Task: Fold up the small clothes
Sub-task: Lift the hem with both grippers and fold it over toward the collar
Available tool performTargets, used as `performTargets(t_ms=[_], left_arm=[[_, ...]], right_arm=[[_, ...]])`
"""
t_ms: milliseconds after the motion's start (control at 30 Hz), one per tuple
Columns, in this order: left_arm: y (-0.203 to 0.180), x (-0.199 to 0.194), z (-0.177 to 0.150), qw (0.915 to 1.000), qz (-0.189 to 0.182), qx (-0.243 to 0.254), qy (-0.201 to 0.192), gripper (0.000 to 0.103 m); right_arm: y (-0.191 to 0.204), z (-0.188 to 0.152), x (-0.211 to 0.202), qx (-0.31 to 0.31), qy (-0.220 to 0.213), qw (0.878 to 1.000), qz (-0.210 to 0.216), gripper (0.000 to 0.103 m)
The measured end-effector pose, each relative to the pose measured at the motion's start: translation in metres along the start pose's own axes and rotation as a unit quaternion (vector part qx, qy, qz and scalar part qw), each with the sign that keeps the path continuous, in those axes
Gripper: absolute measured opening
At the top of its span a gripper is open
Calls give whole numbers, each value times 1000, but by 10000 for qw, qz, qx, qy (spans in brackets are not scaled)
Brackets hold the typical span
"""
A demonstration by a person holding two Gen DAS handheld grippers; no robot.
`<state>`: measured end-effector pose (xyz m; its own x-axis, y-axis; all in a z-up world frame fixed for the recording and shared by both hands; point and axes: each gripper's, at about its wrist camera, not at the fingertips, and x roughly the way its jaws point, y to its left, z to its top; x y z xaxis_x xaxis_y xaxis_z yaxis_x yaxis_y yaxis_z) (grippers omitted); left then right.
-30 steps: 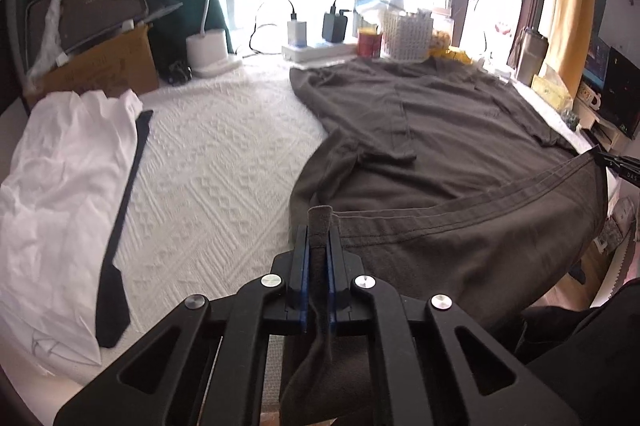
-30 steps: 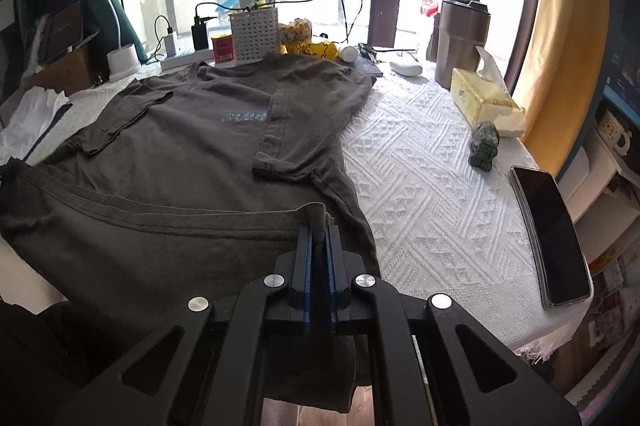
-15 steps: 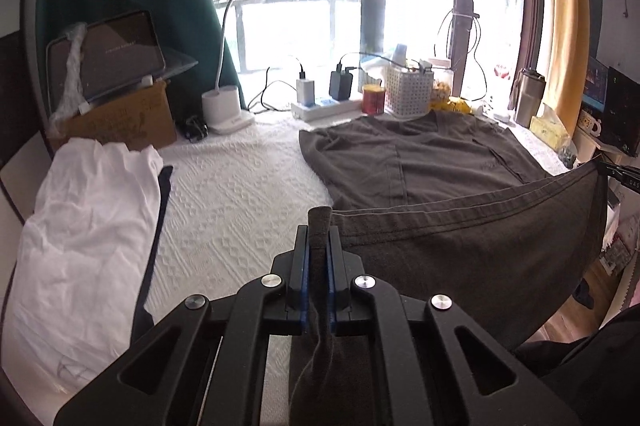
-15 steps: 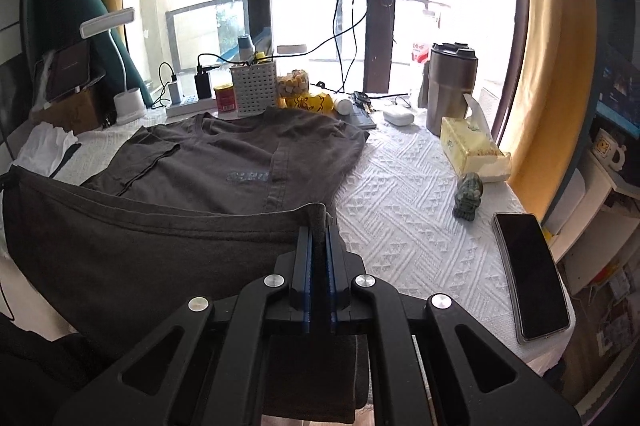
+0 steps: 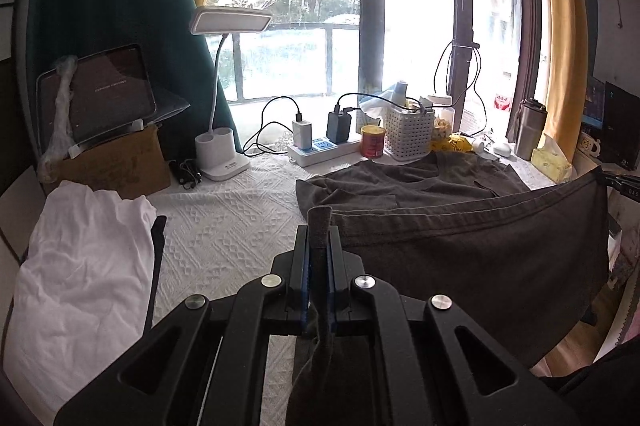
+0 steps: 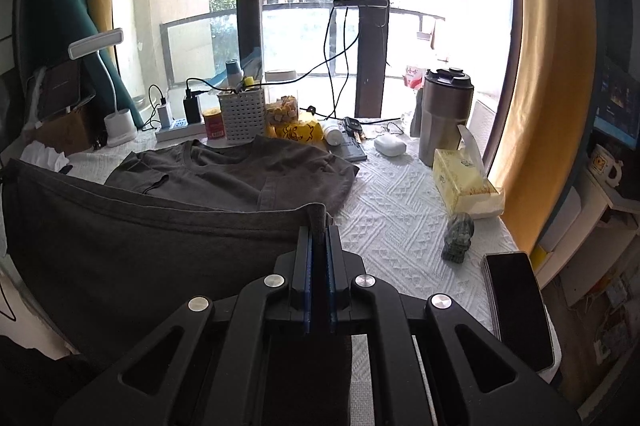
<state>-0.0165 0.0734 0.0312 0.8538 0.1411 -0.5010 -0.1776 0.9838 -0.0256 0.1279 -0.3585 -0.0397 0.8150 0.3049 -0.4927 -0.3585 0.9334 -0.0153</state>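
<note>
A dark grey T-shirt point(image 5: 472, 250) lies on the white textured tablecloth point(image 5: 224, 226), collar end toward the window. Its bottom hem is lifted off the table and stretched taut between my two grippers. My left gripper point(image 5: 318, 242) is shut on the hem's left corner. My right gripper point(image 6: 318, 238) is shut on the hem's right corner; the shirt point(image 6: 160, 226) hangs as a curtain to its left. The sleeves and collar point(image 6: 224, 162) still rest flat on the table.
A white garment point(image 5: 80, 266) lies at the left. Along the window stand a desk lamp point(image 5: 220, 154), power strip point(image 5: 320, 148), red can point(image 5: 372, 141) and white basket point(image 5: 408, 134). At the right are a tumbler point(image 6: 444, 114), tissue box point(image 6: 464, 182), figurine point(image 6: 458, 236) and phone point(image 6: 516, 306).
Both grippers have risen and tilted up with the hem, lifting the shirt's lower half off the table. More of the window shows in both views.
</note>
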Motion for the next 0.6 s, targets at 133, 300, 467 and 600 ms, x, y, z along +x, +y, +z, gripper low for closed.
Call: performTargets(t_ms=[133, 300, 467, 600], left_arm=[[1, 5, 12, 9999, -29, -36, -93, 5], [1, 14, 27, 9998, -44, -10, -179, 5], [6, 28, 41, 9997, -51, -18, -240, 5], [11, 39, 52, 9995, -92, -76, -298, 5]], right_arm=[[-1, 13, 5, 33, -86, 10000, 10, 7], [-5, 30, 11, 89, -185, 9998, -21, 7], [-10, 46, 18, 193, -282, 9994, -52, 7], [-15, 60, 25, 304, -393, 9987, -58, 7]])
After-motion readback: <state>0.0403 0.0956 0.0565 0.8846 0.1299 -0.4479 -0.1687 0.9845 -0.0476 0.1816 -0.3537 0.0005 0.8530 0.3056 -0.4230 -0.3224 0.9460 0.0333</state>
